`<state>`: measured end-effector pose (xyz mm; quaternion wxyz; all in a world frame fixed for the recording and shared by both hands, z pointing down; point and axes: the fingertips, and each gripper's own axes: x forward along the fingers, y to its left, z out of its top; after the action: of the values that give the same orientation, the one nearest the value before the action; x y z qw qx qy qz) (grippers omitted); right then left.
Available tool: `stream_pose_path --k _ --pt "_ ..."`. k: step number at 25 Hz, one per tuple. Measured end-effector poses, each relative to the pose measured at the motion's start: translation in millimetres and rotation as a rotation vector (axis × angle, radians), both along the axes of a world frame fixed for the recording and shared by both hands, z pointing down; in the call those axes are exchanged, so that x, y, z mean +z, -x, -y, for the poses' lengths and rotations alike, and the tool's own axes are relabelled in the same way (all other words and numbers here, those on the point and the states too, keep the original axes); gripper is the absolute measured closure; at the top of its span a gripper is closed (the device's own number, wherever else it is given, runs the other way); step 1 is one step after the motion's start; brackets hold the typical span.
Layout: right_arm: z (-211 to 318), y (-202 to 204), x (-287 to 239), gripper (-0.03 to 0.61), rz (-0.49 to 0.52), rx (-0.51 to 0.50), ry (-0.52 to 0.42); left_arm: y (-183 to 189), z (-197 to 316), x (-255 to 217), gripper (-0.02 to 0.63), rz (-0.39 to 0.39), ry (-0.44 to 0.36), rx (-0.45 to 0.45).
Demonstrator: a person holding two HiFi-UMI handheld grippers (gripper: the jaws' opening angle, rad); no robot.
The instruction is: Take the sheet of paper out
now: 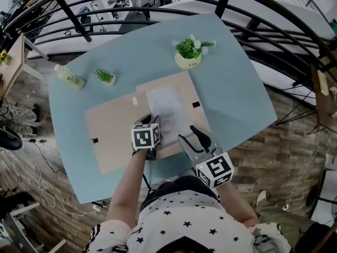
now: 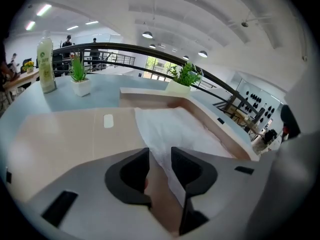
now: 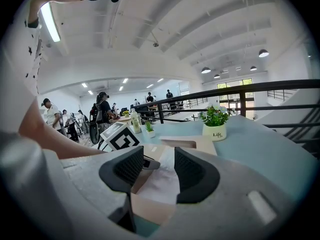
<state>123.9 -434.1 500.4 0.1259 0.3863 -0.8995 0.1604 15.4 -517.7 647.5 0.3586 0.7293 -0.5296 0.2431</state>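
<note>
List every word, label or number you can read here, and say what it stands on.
"Life": on the white flower pot; a smaller line under it is too small to read.
The bottle has a label, but it is too blurred to read.
Nothing else is legible.

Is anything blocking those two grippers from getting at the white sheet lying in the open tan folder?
Nothing visible does. The white sheet of paper lies uncovered on the open tan cardboard folder. The left gripper has its open jaws astride the sheet's near edge; the right gripper hangs open by the folder's near edge.
</note>
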Motion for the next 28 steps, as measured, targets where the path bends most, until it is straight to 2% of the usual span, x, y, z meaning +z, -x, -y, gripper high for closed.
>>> stream_pose_path --k 4,8,16,23,28 --pt "1 0 1 0.4 0.0 0.003 0.003 -1 -3 9 0.482 0.087 0.029 0.036" --pt "2 -2 2 0.4 0.006 0.012 0.007 -4 1 11 0.482 0.168 0.007 0.067" --pt "2 1 0 0.4 0.014 0.02 0.004 -4 1 11 0.486 0.21 -0.008 0.052" --pt "-4 3 -2 0.4 0.016 0.035 0.002 9 3 11 0.574 0.212 -0.007 0.001" --pt "-11 3 -4 0.4 0.013 0.054 0.003 13 5 10 0.604 0.194 -0.011 0.004"
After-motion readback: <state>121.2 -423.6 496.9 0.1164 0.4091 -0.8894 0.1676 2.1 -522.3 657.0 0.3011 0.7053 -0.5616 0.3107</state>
